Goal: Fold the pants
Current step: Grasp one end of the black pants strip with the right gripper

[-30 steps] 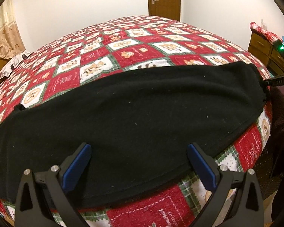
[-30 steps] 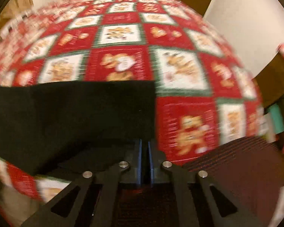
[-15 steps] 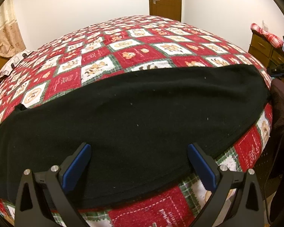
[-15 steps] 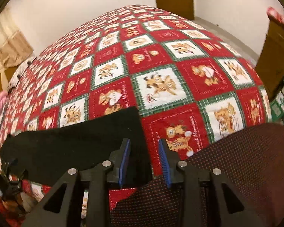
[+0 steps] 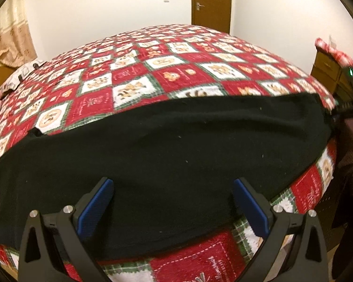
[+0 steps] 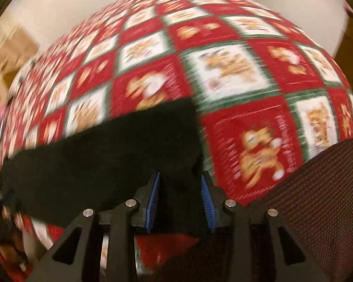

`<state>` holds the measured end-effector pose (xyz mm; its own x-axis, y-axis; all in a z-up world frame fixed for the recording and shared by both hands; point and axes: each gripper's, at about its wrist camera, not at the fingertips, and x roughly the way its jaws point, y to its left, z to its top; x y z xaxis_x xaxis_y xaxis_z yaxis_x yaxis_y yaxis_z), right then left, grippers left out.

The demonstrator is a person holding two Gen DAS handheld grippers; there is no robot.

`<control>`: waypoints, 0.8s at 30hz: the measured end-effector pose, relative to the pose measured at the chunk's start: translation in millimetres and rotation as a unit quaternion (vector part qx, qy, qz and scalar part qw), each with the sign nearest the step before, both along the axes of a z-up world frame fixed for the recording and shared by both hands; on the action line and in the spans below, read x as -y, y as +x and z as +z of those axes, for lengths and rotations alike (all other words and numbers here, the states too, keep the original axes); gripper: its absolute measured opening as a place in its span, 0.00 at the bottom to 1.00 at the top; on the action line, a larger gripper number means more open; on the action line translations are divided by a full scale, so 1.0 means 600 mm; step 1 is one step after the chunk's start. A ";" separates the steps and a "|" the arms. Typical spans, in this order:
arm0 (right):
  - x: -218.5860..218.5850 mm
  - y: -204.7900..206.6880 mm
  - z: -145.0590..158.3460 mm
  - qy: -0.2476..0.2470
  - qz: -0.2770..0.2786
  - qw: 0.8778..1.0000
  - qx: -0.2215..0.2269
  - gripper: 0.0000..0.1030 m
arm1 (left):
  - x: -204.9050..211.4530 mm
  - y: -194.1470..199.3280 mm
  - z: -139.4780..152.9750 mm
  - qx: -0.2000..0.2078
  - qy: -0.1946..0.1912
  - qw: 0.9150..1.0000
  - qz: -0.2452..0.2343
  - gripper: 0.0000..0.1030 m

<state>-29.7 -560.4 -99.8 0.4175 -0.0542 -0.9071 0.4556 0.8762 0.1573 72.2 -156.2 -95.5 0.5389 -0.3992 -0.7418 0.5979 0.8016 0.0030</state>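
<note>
one pants (image 6: 101, 159) corner between fingers (image 6: 153, 199)

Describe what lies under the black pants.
The black pants lie spread on the red patchwork quilt, which shows around them. Whatever is beneath the quilt, and the squares under the fabric, are covered.

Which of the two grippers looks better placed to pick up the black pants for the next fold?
Probably the right gripper: its jaws have just been opening and straddle the end edge of the black pants. The left gripper hangs wide open over the flat middle, with no edge to pinch.
</note>
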 end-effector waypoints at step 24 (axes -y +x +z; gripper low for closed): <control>-0.467 0.142 0.118 0.104 0.267 0.947 0.145 0.20 | -0.161 0.058 0.025 -0.003 -0.068 0.992 0.106 1.00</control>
<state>55.3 -280.1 -29.3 0.5691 0.4015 -0.7175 -0.1320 0.9060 0.4022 106.8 -59.7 -80.7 0.6168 -0.3740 -0.6925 0.4156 0.9020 -0.1170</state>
